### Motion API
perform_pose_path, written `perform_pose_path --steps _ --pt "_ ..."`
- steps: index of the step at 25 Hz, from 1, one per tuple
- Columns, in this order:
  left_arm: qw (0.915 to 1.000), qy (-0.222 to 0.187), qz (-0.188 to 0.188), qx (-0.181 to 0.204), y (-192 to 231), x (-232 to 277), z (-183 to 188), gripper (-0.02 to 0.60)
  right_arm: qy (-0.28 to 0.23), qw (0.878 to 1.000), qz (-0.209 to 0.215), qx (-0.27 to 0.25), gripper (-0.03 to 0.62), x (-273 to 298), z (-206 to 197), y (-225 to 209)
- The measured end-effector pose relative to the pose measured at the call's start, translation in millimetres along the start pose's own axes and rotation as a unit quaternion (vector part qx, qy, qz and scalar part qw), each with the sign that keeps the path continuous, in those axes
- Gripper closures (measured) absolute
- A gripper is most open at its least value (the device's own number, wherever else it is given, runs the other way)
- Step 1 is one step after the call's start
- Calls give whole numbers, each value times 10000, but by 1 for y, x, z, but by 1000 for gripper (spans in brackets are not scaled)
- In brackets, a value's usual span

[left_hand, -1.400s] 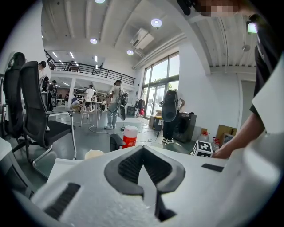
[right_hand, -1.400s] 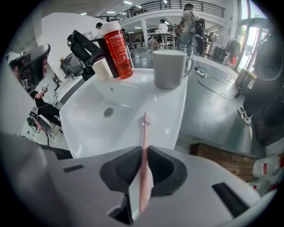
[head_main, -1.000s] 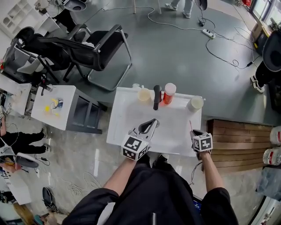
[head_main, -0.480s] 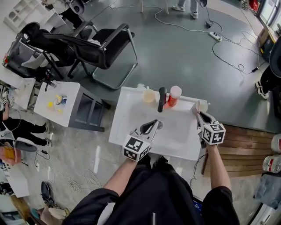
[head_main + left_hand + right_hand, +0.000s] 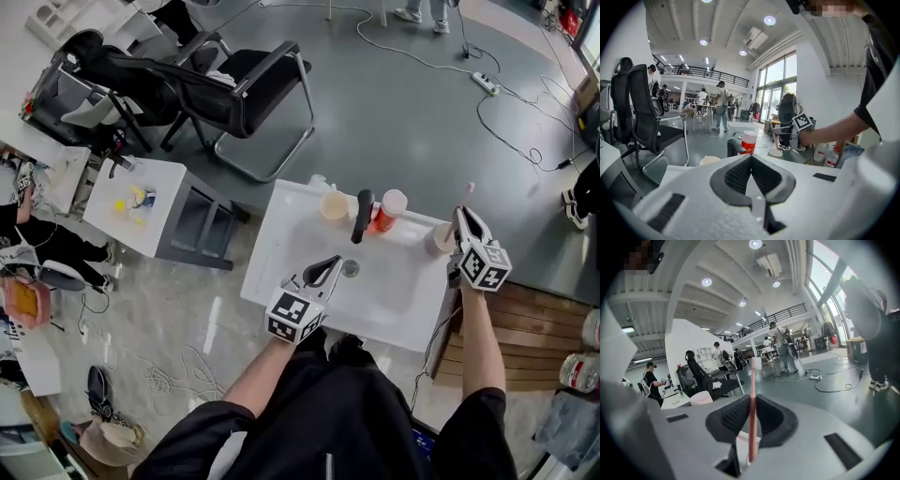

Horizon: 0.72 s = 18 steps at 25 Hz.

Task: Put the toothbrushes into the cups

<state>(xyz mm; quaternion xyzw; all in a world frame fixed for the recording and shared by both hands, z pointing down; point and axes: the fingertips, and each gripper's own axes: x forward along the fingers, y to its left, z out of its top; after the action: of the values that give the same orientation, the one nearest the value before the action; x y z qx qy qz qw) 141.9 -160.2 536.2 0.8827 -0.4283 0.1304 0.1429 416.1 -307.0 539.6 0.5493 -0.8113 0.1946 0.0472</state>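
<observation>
Right tongs clamp a pink toothbrush upright beside the cup at the worktop's far right corner. Left tongs are closed and empty. A red cup stands on the far edge.

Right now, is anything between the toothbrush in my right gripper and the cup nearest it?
Nothing visible does. The right gripper holds the pink toothbrush upright, just beside the pale cup. The space between them looks free.

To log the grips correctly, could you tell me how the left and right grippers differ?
The left gripper is shut on nothing; the right gripper clamps a pink toothbrush. The left hangs over the middle of the white table; the right is near the cup at its edge. Both carry marker cubes.
</observation>
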Motion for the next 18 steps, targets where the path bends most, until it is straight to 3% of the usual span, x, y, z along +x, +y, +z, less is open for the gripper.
perform_pose_path --steps 11,18 --pt "9998 130 123 -54 7 1 -9 574 542 9981 -281 10 542 1 -64 -26" --pt "9999 137 51 -67 4 8 -7 574 1390 9878 -253 -657 542 2 -98 -24"
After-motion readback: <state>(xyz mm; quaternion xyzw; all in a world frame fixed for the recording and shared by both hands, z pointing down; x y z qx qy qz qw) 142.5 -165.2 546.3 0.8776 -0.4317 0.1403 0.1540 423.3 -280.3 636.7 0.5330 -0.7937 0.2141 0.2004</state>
